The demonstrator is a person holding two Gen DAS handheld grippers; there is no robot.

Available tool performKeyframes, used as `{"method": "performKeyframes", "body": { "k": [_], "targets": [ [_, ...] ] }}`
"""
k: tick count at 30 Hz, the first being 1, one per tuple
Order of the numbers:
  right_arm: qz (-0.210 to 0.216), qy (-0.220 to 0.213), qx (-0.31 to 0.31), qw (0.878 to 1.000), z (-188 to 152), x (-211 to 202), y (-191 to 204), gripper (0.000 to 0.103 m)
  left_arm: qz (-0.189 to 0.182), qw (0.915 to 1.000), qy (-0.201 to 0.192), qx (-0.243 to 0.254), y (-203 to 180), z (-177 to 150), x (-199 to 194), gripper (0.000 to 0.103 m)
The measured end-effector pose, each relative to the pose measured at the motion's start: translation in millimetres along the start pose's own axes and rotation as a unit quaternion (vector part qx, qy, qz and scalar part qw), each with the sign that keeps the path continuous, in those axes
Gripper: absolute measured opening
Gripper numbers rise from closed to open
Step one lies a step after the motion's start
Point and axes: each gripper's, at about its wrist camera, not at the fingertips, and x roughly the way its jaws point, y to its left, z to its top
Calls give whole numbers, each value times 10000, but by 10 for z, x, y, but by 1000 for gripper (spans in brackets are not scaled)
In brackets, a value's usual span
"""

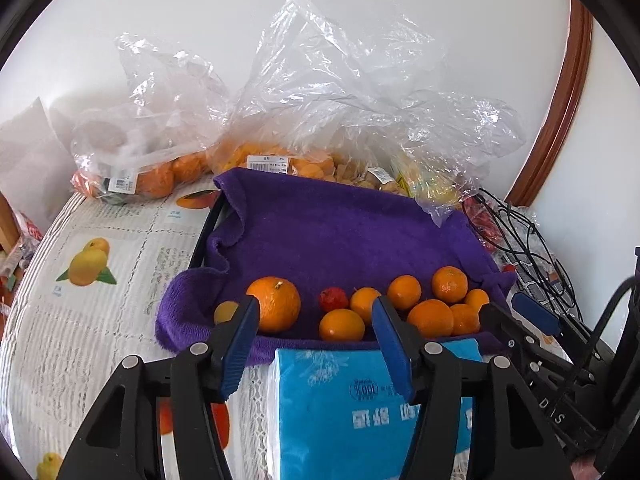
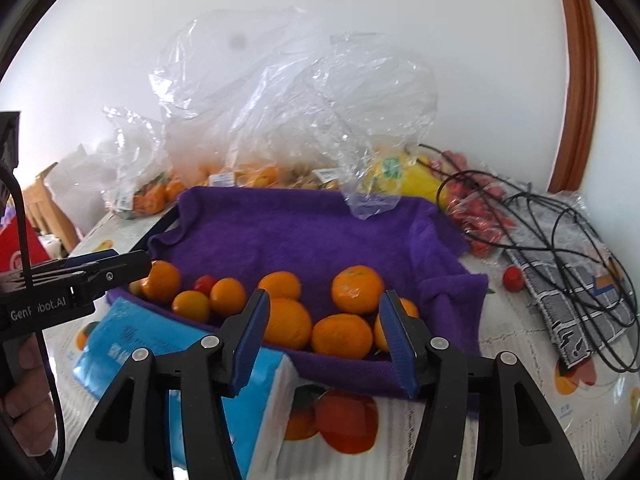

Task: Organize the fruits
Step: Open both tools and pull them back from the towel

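Two grippers hover with their jaws apart over a purple towel of oranges.

The left gripper (image 1: 316, 320) stands part open with nothing between its blue pads; past its tips a large orange (image 1: 275, 303) sits at the towel's near left, with a small yellowish fruit (image 1: 225, 311), half hidden by the finger, just beside it. The right gripper (image 2: 322, 320) is likewise part open and holds nothing; beyond it lies a cluster of oranges (image 2: 316, 312) at the near right of the purple towel (image 2: 288, 232), which seems to line a dark tray, though only an edge shows. A small red fruit (image 1: 333, 298) lies among the oranges. A blue tissue pack (image 1: 344, 408) lies just in front of the towel. Behind, against the wall, clear plastic bags (image 1: 320, 92) hold more oranges, and black cables (image 2: 560, 220) sprawl far right on the fruit-print tablecloth (image 1: 100, 264).
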Motion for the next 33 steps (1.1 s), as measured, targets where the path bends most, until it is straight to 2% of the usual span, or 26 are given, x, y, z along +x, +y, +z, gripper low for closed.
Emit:
{"method": "performKeyframes", "body": {
  "k": [3, 6, 10, 12, 17, 24, 28, 33],
  "targets": [
    [-39, -79, 159, 9998, 7, -233, -39, 58, 170, 9999, 10, 25, 59, -118, -195, 60],
    [-135, -102, 259, 9995, 28, -515, -59, 65, 234, 9997, 56, -42, 128, -203, -385, 62],
    [-223, -121, 419, 9988, 6, -901, -54, 66, 221, 9997, -30, -45, 97, -295, -674, 63],
    [-293, -141, 485, 9983, -23, -1077, -36, 67, 163, 9997, -164, 32, 38, -335, -831, 70],
    [-610, -71, 406, 9973, -90, -1388, 101, 67, 101, 9993, -312, 151, -92, -414, -1175, 76],
    [-507, -5, 558, 9971, -229, -1751, 177, 67, 120, 9989, -396, 212, -189, -546, -1570, 86],
    [-629, -202, 532, 9964, -306, -1959, 193, 90, 150, 9987, -477, 136, -195, -659, -1757, 90],
    [-687, -478, 416, 9956, -376, -2188, 212, 100, 130, 9981, -589, 153, -241, -712, -1953, 95]
  ]
}}
